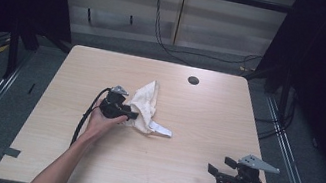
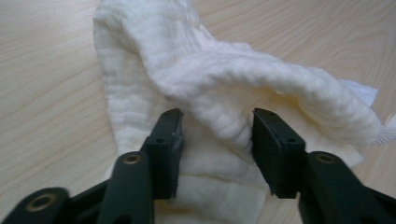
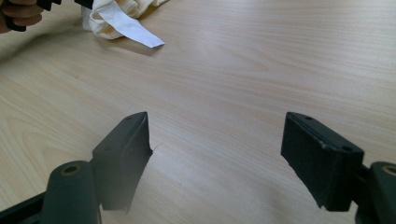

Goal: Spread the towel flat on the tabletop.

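Left gripper [image 2: 217, 140] half-closed astride a fold of white cloth [image 2: 224, 88] left of table [image 1: 207, 114] centre, not yet pinching; right gripper [image 3: 217, 158] open, near-right; shallow bite risking slip.

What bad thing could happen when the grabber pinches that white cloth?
The left gripper has a thick fold of the cloth between its jaws, which are not yet pressed tight. It might pinch just the top ridge, so the fold could slip out when lifted. The cloth's white tag lies loose on the table and could drag. The right gripper waits open, far off, so it cannot help quickly.
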Available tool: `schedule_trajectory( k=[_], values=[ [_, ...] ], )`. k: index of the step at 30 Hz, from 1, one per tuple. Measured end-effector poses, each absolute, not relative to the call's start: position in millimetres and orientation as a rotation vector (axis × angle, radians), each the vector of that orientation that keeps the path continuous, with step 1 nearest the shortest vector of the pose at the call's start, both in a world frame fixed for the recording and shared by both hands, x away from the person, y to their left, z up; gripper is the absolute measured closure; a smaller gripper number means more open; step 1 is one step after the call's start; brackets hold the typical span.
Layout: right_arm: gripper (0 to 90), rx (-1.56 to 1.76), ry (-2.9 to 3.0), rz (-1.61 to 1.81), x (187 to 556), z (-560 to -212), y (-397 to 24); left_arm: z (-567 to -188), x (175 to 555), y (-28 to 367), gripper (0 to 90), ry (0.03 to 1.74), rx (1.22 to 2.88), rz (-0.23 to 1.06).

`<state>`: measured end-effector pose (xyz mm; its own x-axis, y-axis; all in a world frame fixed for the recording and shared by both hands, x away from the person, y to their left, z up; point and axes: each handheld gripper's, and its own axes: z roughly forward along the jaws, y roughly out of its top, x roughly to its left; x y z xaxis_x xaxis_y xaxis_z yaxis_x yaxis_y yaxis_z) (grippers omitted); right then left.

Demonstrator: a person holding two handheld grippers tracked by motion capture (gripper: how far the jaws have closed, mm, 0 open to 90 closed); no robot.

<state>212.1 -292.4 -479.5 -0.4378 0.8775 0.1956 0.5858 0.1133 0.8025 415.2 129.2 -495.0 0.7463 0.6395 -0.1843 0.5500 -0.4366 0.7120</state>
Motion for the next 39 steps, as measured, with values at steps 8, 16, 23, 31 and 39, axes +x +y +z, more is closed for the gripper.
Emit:
schedule_trajectory(
  k=[8, 16, 23, 31, 39],
  values=[
    [23.4, 1.427, 2.075, 1.235, 212.3, -479.7, -290.7, -506.6, 400.2, 135.9, 79.9, 0.849, 2.098, 0.081],
    [23.6, 1.426, 2.084, 1.226, 213.2, -480.1, -288.7, -506.0, 385.8, 136.4, 80.8, 0.809, 2.113, 0.035],
    [24.6, 1.425, 2.094, 1.214, 213.6, -480.8, -287.7, -503.7, 370.3, 132.4, 81.1, 0.766, 2.15, 0.049],
    [25.1, 1.423, 2.093, 1.21, 213.5, -481.0, -287.0, -500.8, 350.7, 129.8, 81.2, 0.707, 2.195, 0.033],
    [25.5, 1.426, 2.105, 1.202, 214.4, -481.6, -283.0, -499.7, 331.3, 130.8, 81.4, 0.68, 2.21, 0.026]
  ],
)
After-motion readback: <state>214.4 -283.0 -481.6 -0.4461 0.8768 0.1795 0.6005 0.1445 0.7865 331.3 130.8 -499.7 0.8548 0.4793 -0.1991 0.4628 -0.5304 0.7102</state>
